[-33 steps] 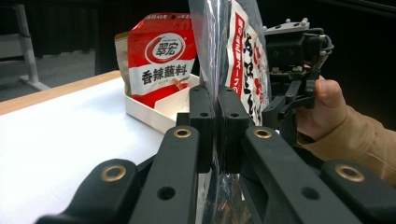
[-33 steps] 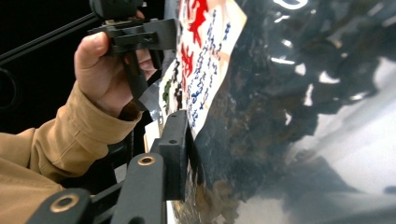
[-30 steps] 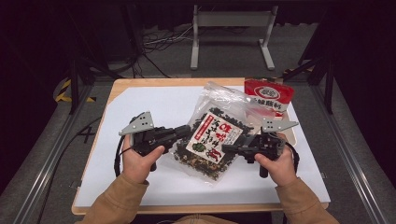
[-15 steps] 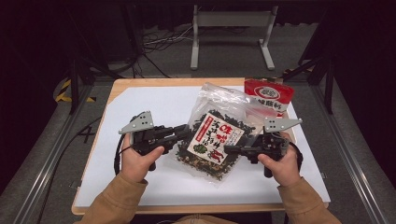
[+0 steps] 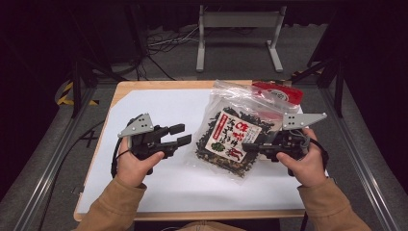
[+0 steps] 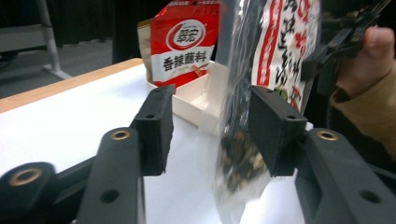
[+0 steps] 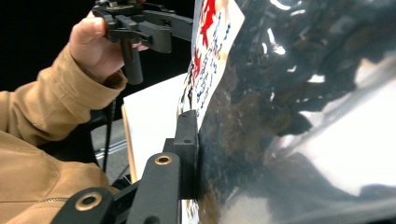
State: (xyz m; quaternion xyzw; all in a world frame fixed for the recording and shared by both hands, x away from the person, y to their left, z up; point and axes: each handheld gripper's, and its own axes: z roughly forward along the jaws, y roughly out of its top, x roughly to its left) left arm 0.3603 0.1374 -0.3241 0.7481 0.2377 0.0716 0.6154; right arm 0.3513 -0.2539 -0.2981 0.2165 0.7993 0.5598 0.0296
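Left gripper (image 5: 179, 134): jaws just opening — off the snack bag (image 5: 230, 138)
Right gripper (image 5: 251, 147): clamped on the bag — holding it up

Left tool (image 5: 180, 134) just opening, right tool (image 5: 251, 147) clamped, raised

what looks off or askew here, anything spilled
Nothing is spilled. The clear bag of dark dried food hangs tilted, gripped at one edge by the right gripper. The left gripper has just been opening and no longer pinches it. The red packet leans in a white box.
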